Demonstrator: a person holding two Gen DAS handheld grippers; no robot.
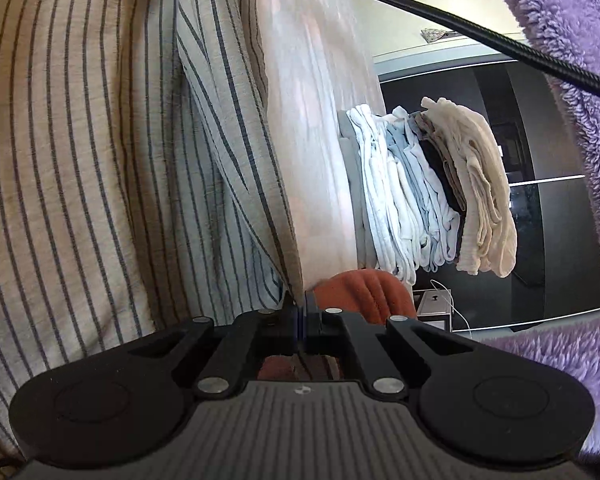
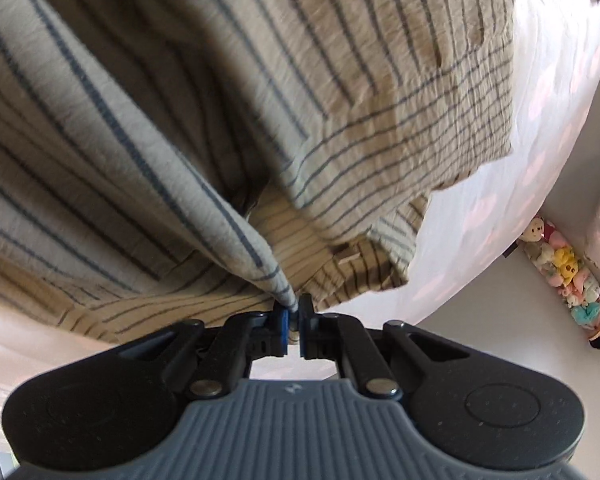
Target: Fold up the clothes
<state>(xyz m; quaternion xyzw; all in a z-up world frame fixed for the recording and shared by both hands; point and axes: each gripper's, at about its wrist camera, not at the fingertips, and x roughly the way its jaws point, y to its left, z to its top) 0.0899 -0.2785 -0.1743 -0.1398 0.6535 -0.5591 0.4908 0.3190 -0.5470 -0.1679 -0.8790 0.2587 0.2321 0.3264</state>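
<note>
A beige shirt with thin dark stripes fills the left of the left wrist view, and its edge runs down into my left gripper, which is shut on it. In the right wrist view the same striped shirt spreads over a pale pink-and-white bed sheet. A pinched corner of the cloth comes down to my right gripper, whose pads are shut on it. Both held edges are lifted off the bed, and the cloth drapes away from them.
A stack of folded clothes in white, grey, black and cream sits on the bed. An orange garment lies just beyond the left fingers. A purple fleece sleeve and a black cable cross the upper right. Soft toys line the floor.
</note>
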